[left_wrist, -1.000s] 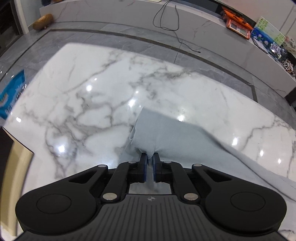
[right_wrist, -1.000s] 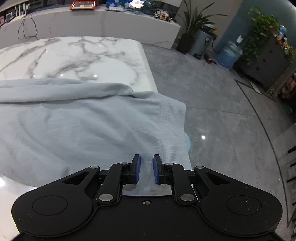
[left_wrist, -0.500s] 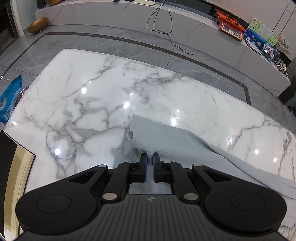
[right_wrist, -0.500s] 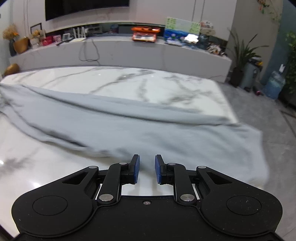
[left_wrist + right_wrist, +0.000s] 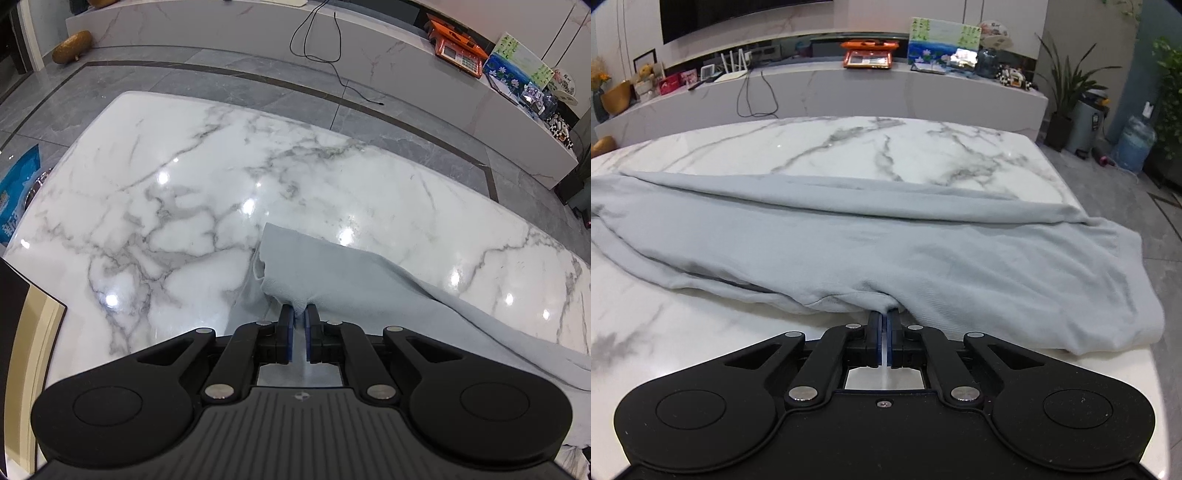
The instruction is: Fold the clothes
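A pale grey garment [image 5: 886, 240] lies stretched across the white marble table [image 5: 849, 147], its ribbed hem hanging past the table's right edge. My right gripper [image 5: 885, 314] is shut on the garment's near edge, where the cloth bunches up between the blue pads. In the left wrist view the same garment [image 5: 351, 273] runs off to the right, and my left gripper [image 5: 300, 310] is shut on a ribbed end of it, held a little above the marble table [image 5: 184, 184].
A long marble counter [image 5: 849, 92] with an orange device [image 5: 870, 53], boxes and cables runs behind the table. Grey tiled floor [image 5: 258, 85] surrounds it. A blue bag [image 5: 18, 184] lies on the floor at left. Plants and a water bottle [image 5: 1136, 142] stand at right.
My right gripper swung left from the hem at the table's end to the garment's near edge and closed on it. The left gripper kept its grip in place.
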The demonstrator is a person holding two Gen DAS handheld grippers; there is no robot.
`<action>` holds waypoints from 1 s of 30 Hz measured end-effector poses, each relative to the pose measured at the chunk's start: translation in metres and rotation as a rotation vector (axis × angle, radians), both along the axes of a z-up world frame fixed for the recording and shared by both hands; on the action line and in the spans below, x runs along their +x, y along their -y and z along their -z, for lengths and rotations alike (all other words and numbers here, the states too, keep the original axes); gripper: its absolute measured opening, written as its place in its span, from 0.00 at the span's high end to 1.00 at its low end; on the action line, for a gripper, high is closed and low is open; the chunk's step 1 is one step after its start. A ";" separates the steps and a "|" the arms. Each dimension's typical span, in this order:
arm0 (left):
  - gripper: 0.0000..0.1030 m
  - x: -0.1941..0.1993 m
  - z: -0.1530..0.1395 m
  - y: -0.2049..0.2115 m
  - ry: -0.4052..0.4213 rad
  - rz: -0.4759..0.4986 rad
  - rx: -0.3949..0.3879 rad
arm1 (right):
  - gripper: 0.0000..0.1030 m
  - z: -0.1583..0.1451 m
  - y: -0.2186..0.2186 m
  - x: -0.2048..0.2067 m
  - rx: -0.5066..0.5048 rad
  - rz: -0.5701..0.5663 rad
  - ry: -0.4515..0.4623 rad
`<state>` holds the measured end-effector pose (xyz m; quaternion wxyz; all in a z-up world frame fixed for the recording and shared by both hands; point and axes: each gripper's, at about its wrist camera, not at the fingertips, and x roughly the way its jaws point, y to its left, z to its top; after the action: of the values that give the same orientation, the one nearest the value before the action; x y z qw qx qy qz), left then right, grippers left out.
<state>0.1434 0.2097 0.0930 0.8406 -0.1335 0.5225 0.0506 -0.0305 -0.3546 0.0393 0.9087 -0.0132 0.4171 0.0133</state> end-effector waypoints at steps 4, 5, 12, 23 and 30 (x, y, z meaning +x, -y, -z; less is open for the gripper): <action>0.95 -0.003 -0.007 0.000 -0.020 0.013 0.004 | 1.00 -0.034 0.025 -0.006 0.036 0.028 -0.020; 0.95 -0.006 -0.005 0.002 -0.040 0.024 0.012 | 1.00 -0.039 0.030 -0.007 0.034 0.036 -0.032; 0.95 -0.037 0.009 0.014 -0.125 0.069 0.001 | 1.00 -0.022 0.034 -0.013 0.005 0.049 -0.089; 0.95 -0.088 -0.030 0.008 -0.079 0.089 -0.066 | 1.00 -0.023 0.044 -0.019 -0.017 0.110 -0.053; 0.95 -0.141 -0.036 0.015 -0.094 0.159 -0.140 | 1.00 -0.018 0.054 -0.025 -0.018 0.145 -0.057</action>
<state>0.0027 0.1947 0.1293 0.8051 -0.1474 0.5726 -0.0468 -0.0557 -0.4082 0.0574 0.8949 0.0094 0.4426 -0.0559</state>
